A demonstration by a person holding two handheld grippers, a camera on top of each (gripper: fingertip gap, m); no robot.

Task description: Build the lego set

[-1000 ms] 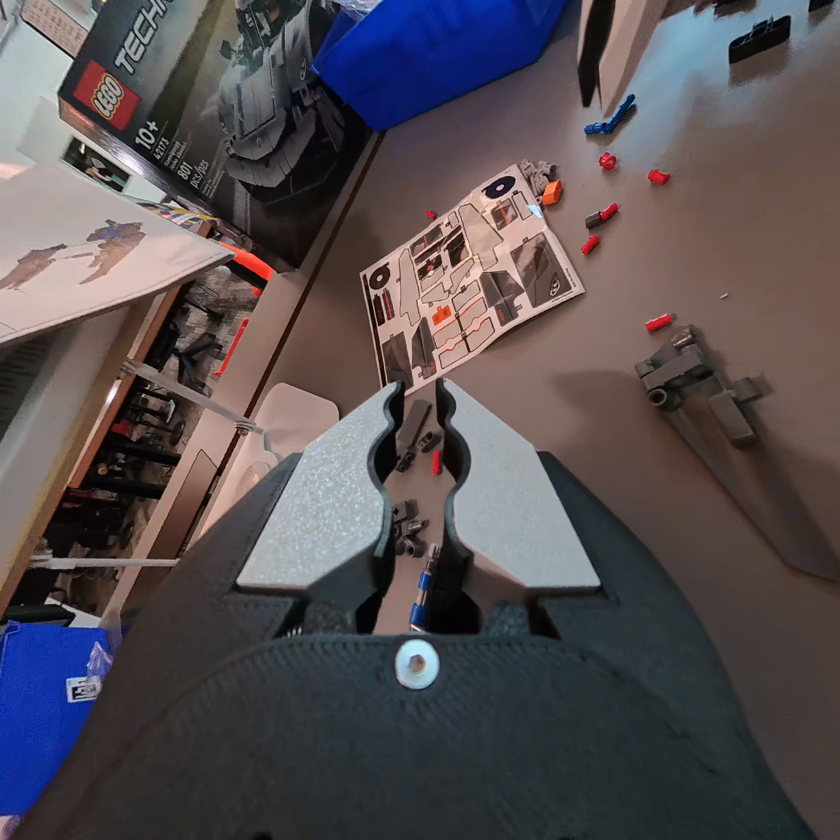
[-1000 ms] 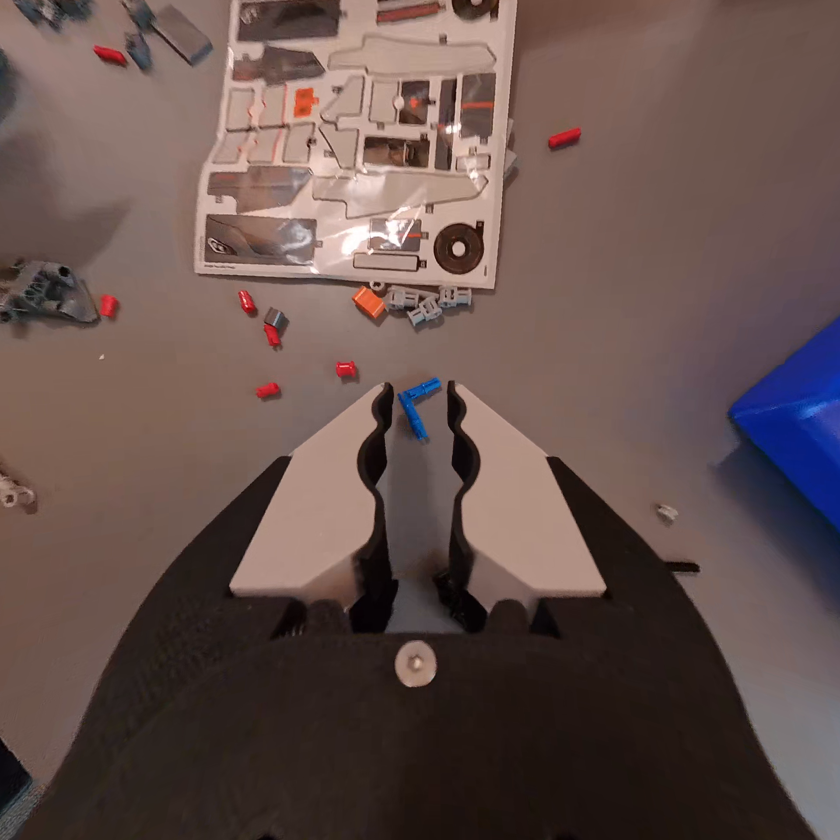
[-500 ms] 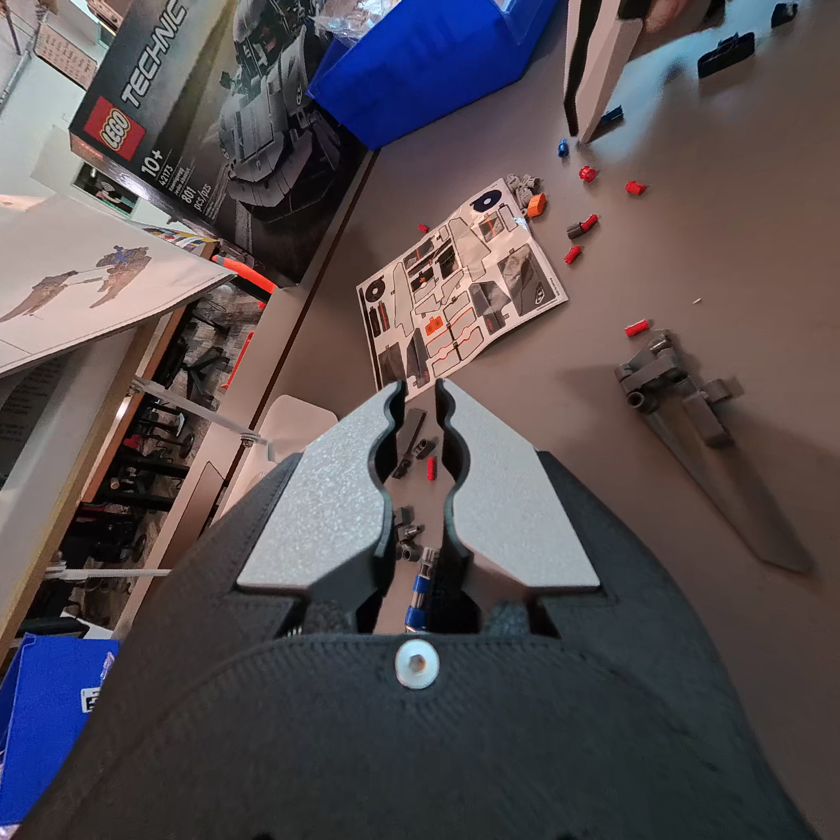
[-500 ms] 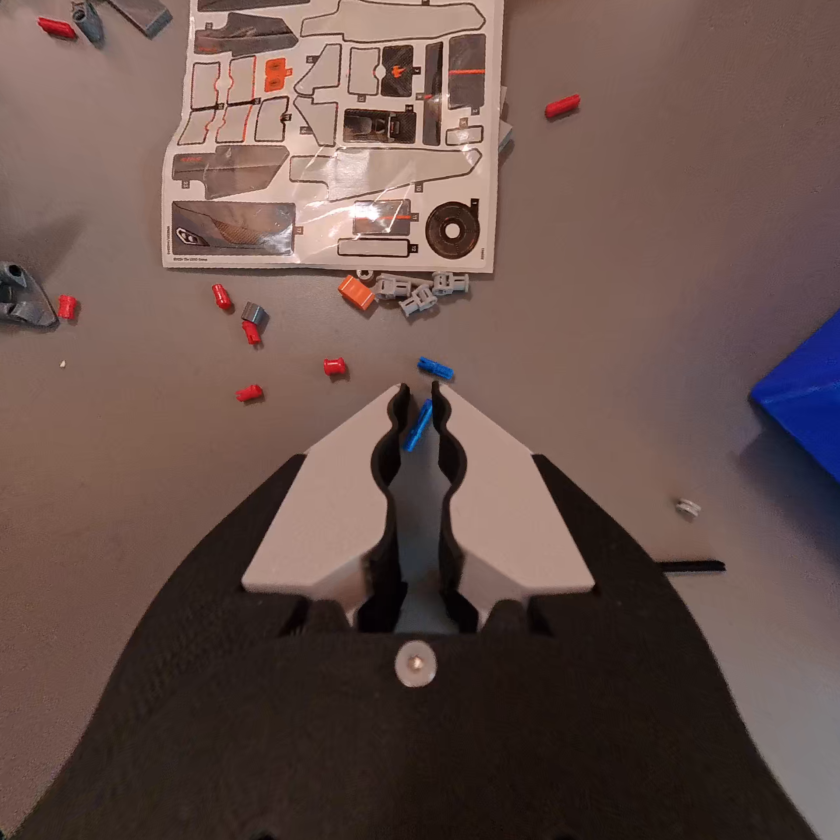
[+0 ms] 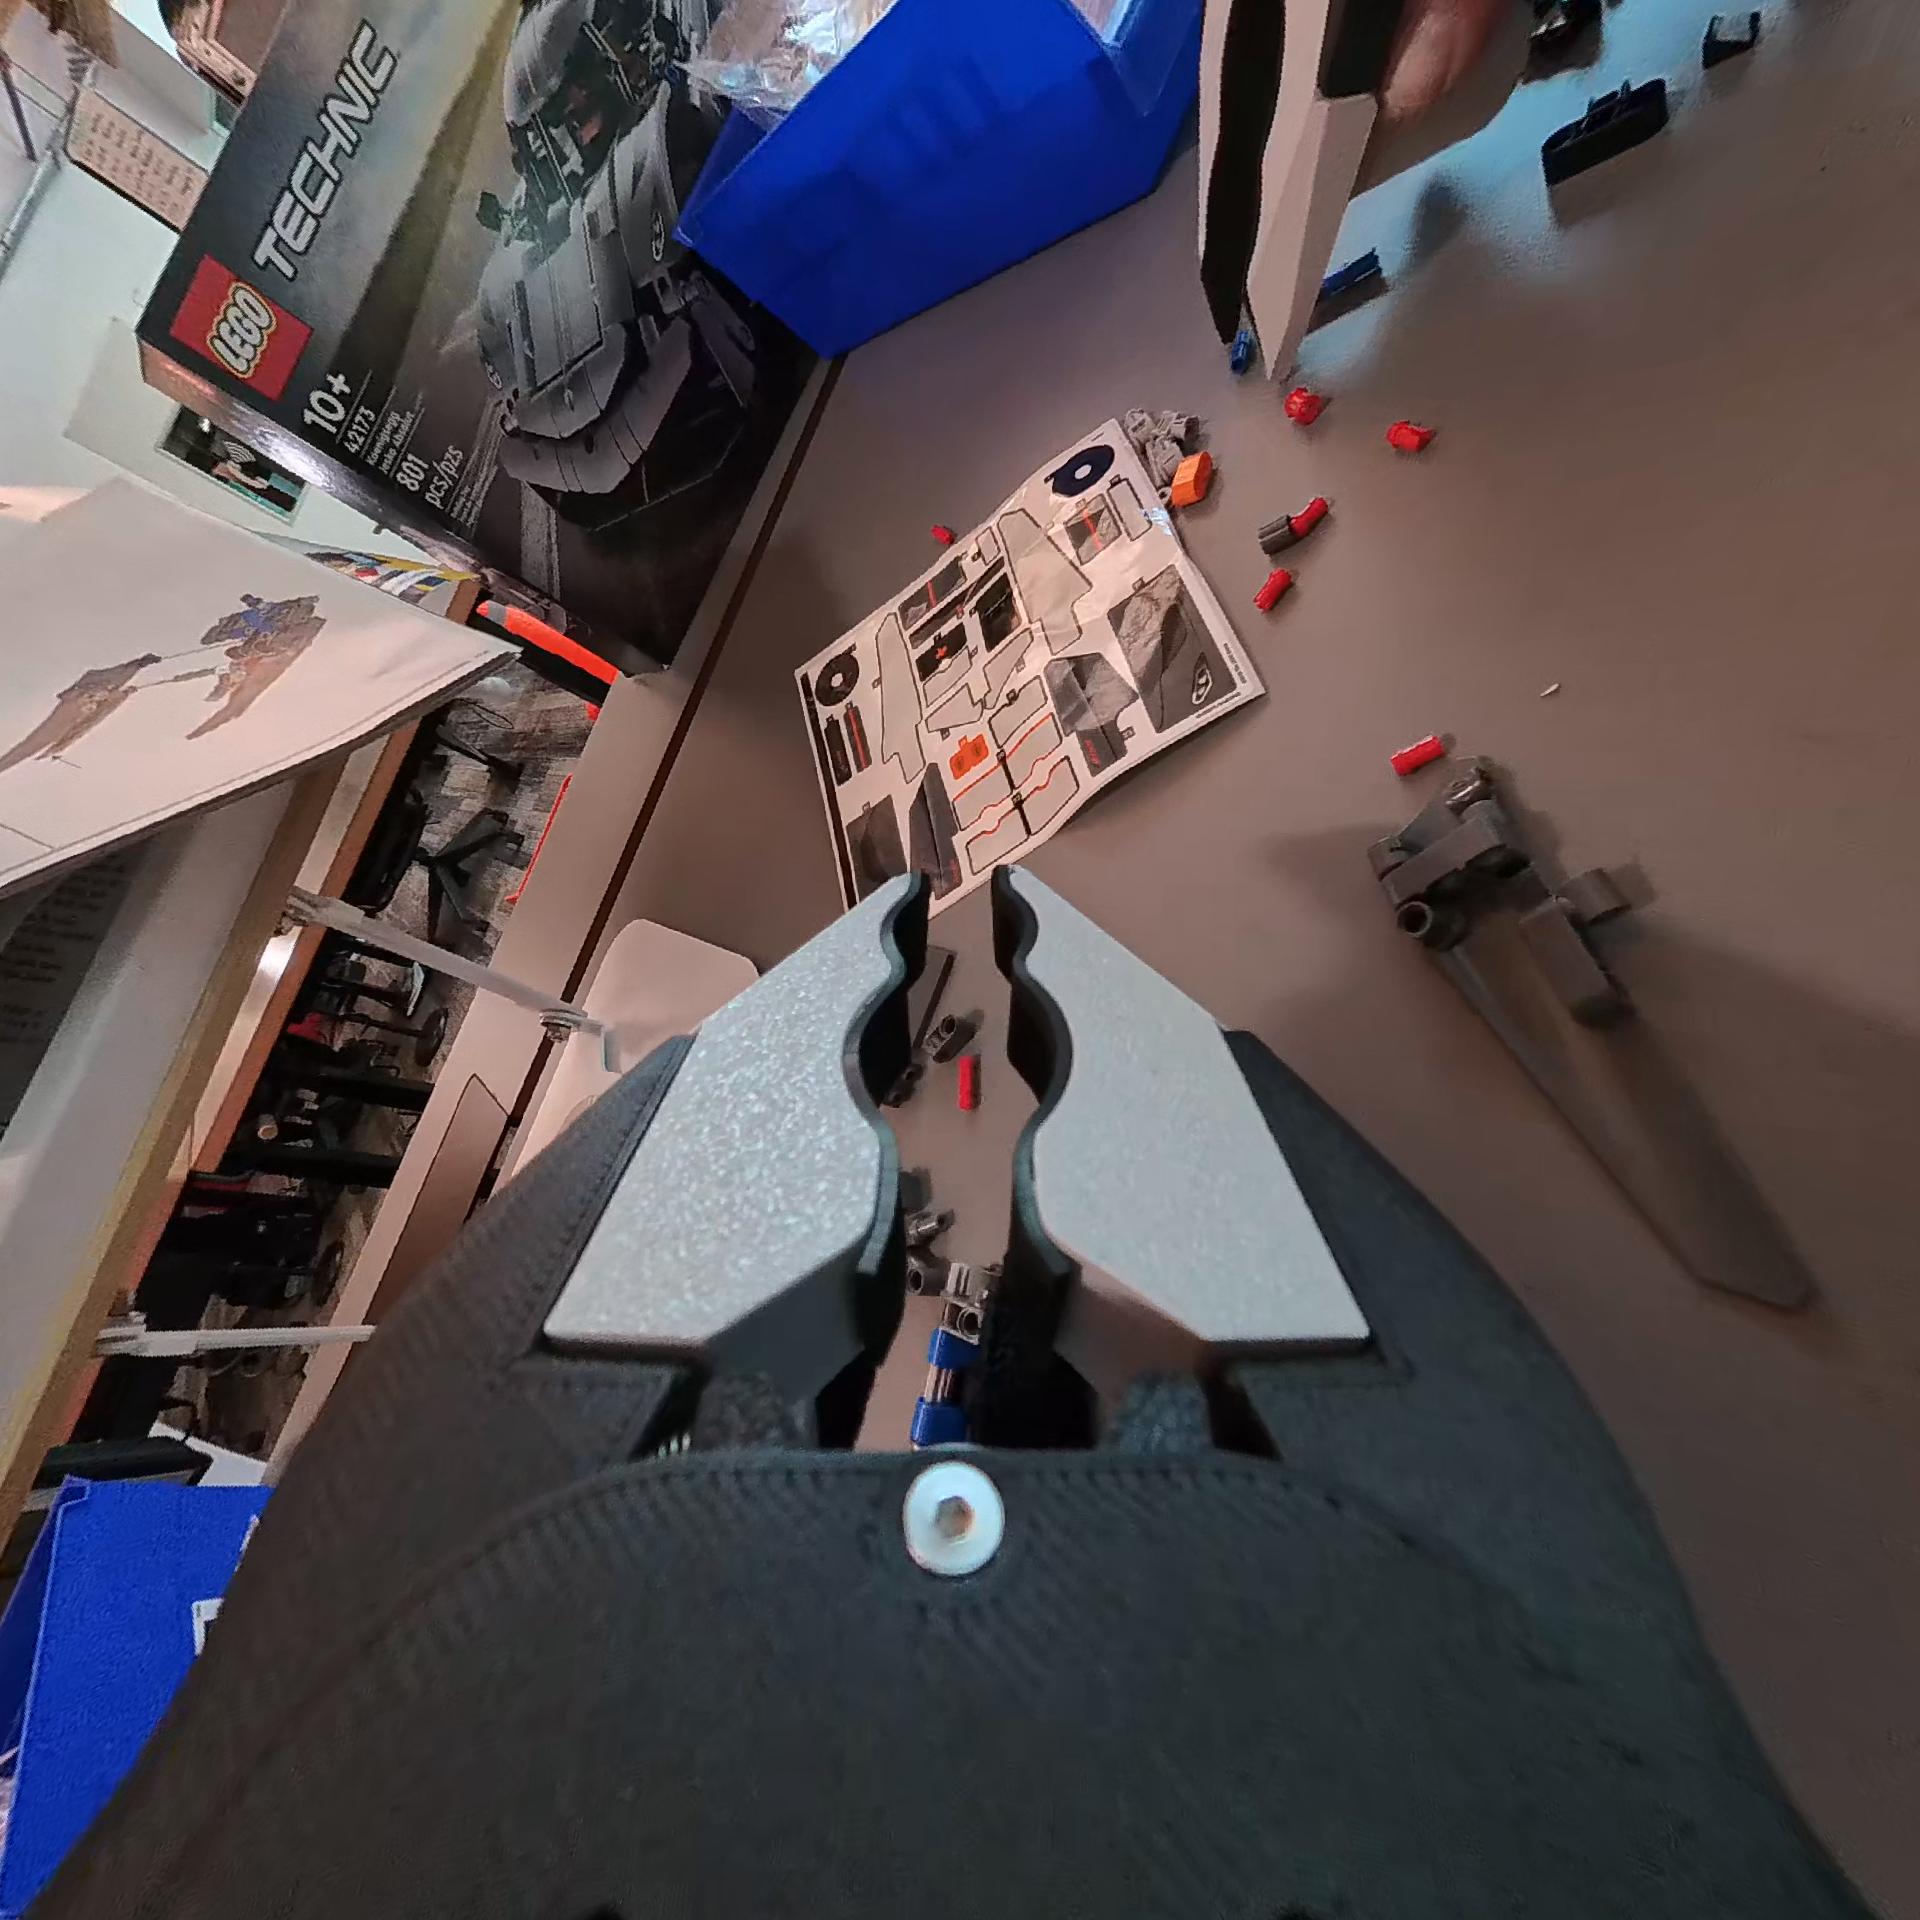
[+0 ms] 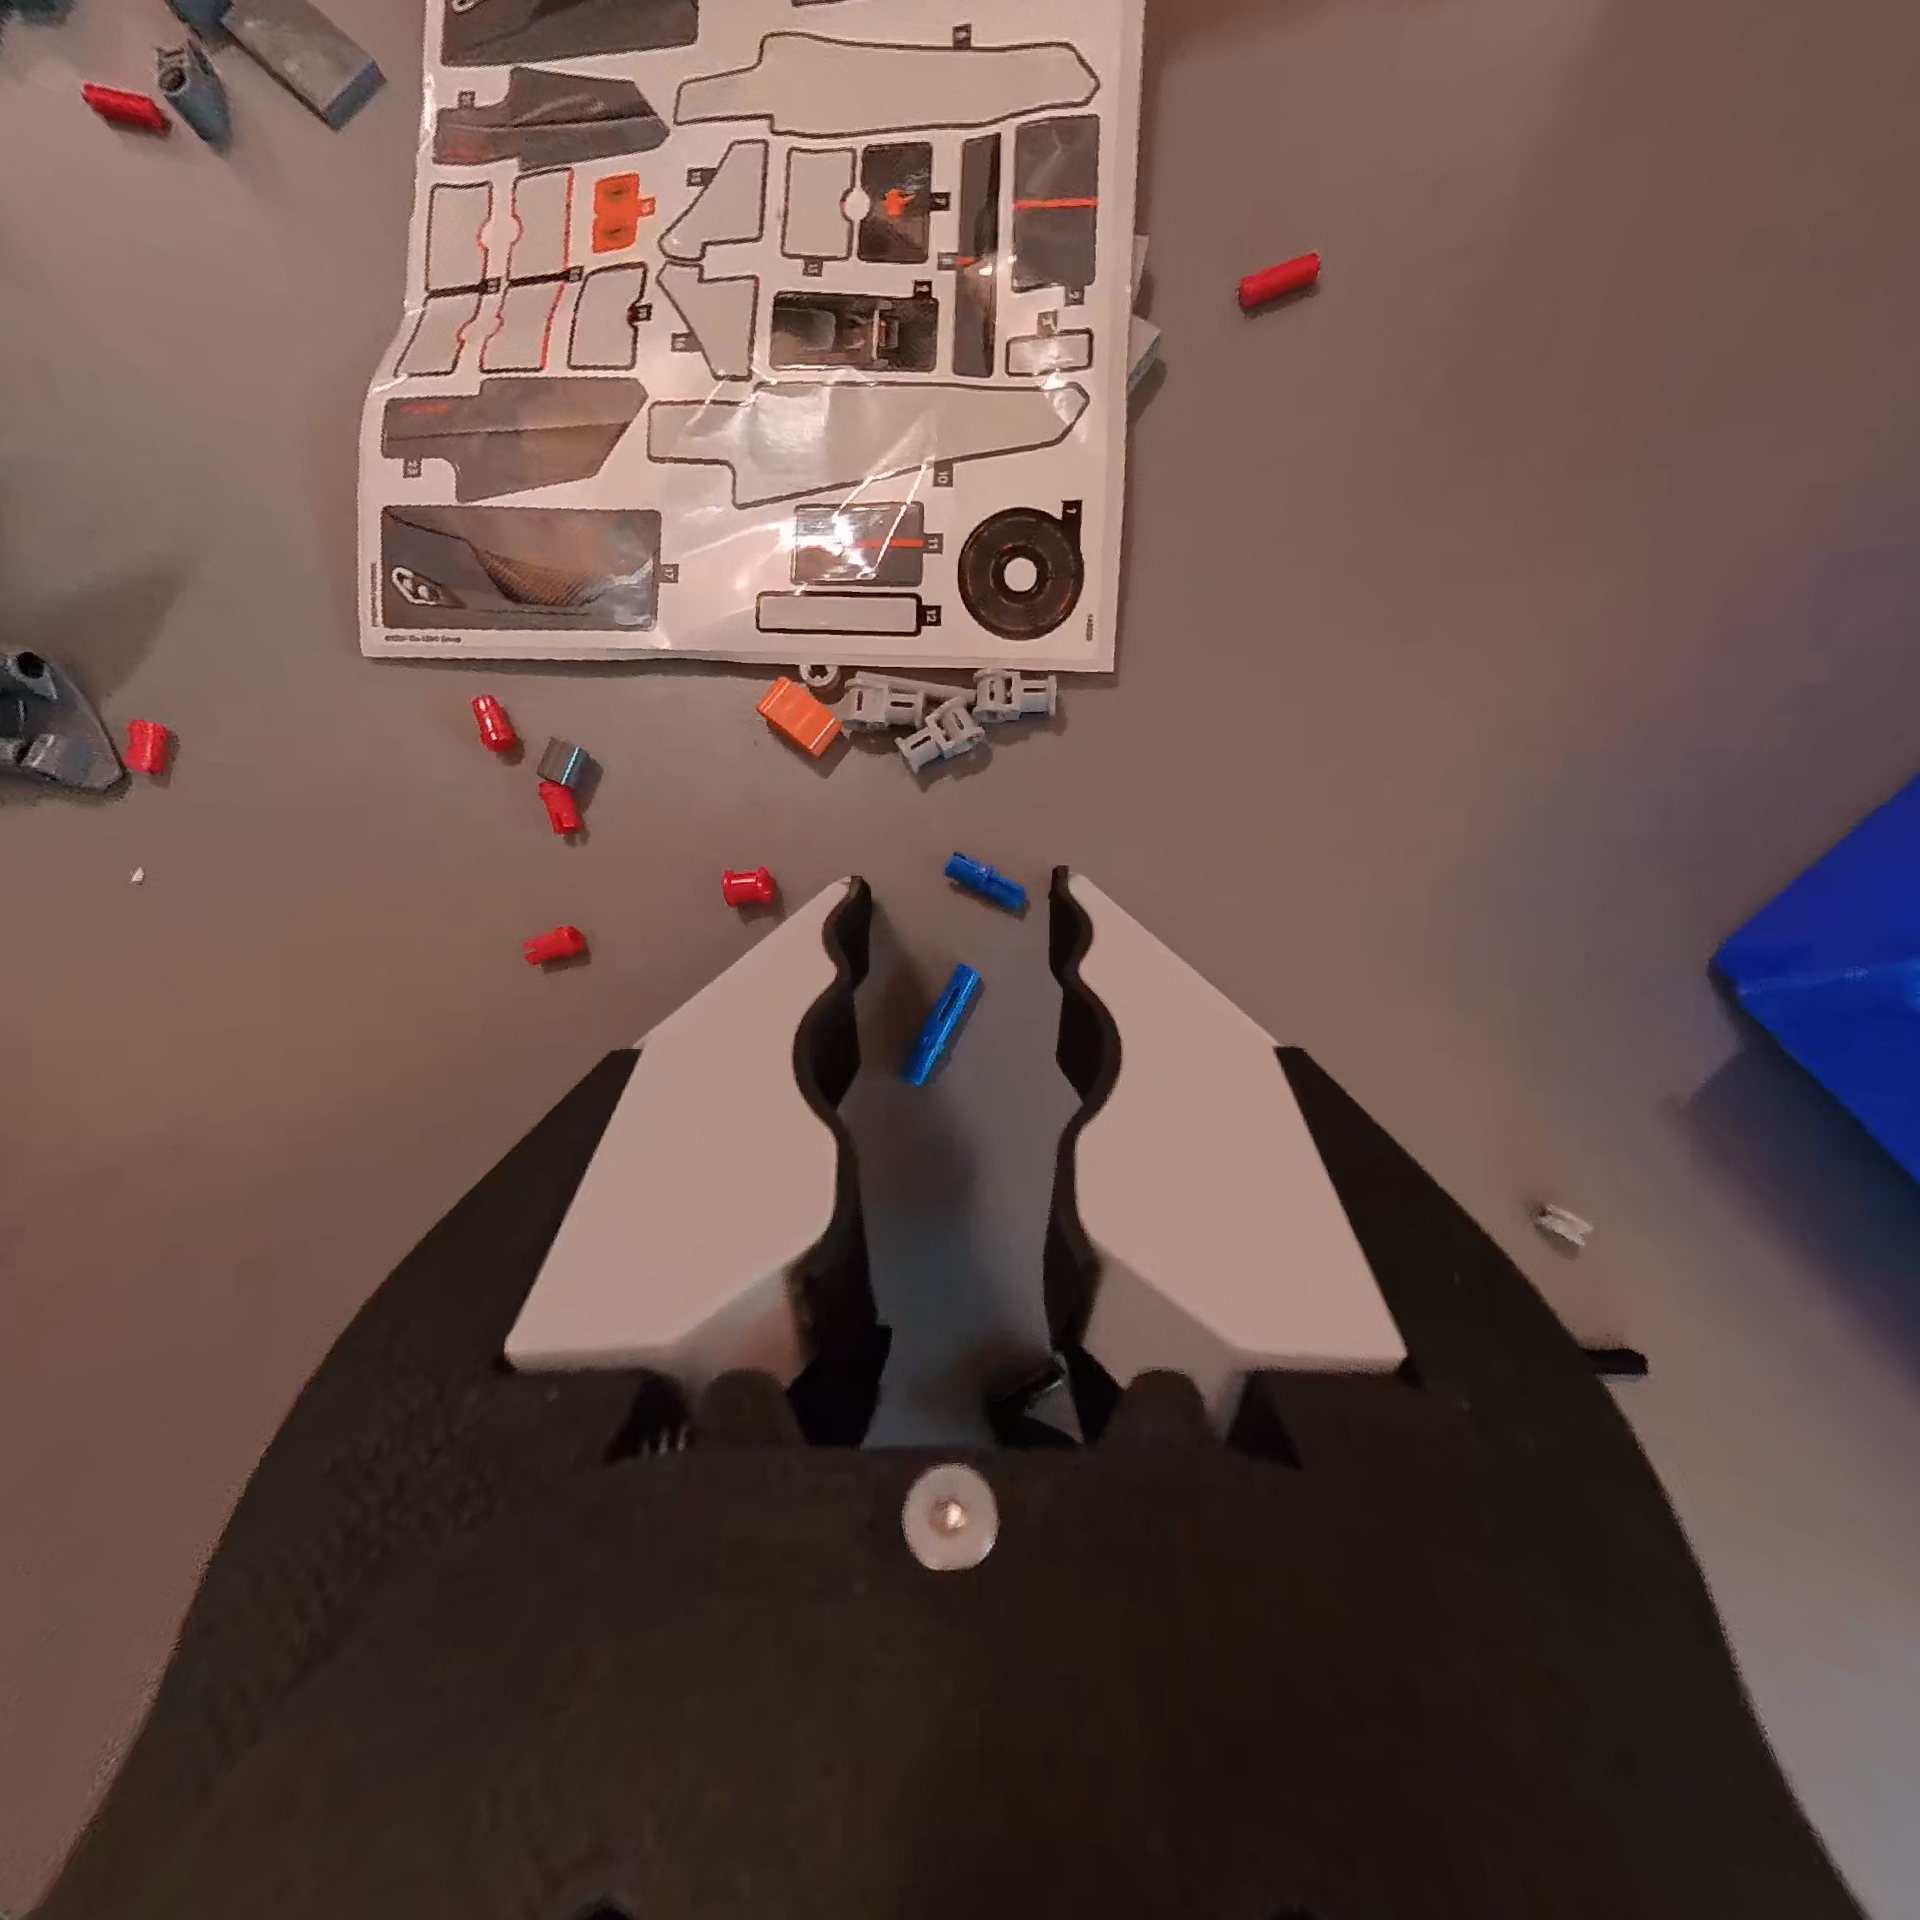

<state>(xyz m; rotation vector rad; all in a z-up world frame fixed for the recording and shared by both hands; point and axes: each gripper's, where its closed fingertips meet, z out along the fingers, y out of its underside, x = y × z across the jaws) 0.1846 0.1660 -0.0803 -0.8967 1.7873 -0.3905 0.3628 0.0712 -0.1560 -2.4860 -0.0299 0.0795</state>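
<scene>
In the right wrist view my right gripper [image 6: 954,883] is open, low over the grey table [image 6: 1455,727]. One blue pin [image 6: 943,1023] lies loose between its fingers. A second blue pin [image 6: 985,881] lies just past the tips. My left gripper [image 5: 958,888] hangs above the table with its jaws almost together and nothing between the tips. Through the gap I see a red pin [image 5: 967,1081], dark connectors [image 5: 940,1039] and a grey-and-blue axle piece [image 5: 951,1340] below. The right gripper also shows far off in the left wrist view [image 5: 1262,343].
A sticker sheet [image 6: 748,343] lies ahead, with an orange piece [image 6: 798,715] and grey connectors [image 6: 945,717] at its edge. Several red pins [image 6: 748,886] are scattered to the left. A grey built wing part [image 5: 1558,997], blue bin [image 5: 935,156] and set box [image 5: 436,281] stand around. Spacing between my two grippers at the tips: around 20 cm. My right tips are about 30 cm from the grey-and-blue axle piece [image 5: 951,1340], my left tips only 11 cm.
My right gripper had shut on one blue pin half a second ago. It has now opened, and the pin lies between its fingers. My left gripper drew back a little, jaws unchanged.
</scene>
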